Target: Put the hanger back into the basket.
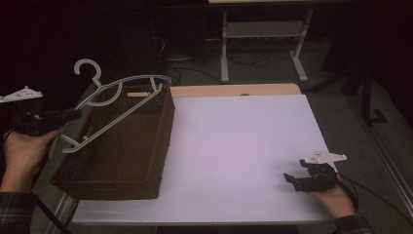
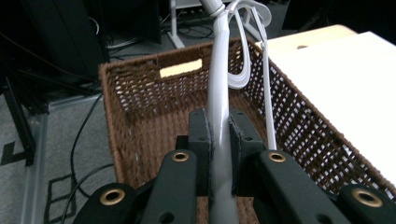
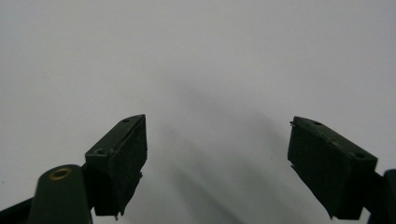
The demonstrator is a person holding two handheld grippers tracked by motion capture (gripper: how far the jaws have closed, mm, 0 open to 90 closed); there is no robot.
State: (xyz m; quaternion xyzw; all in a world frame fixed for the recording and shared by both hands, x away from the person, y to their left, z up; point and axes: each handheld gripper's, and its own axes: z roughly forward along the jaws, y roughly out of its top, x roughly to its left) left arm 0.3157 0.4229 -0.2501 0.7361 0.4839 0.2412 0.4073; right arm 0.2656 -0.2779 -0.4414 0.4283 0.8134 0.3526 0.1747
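The left gripper [image 2: 219,140] is clamped on the white hanger [image 1: 117,105], holding it above the brown wicker basket [image 1: 141,165]. The basket sits at the left edge of the white table [image 1: 234,146], overhanging it. The right gripper [image 1: 304,179] rests near the table's front right corner, its jaws standing wide apart with nothing between them.

Black claw [image 2: 219,140] with brass rivets, grey three-cornered plate, plaid sleeves
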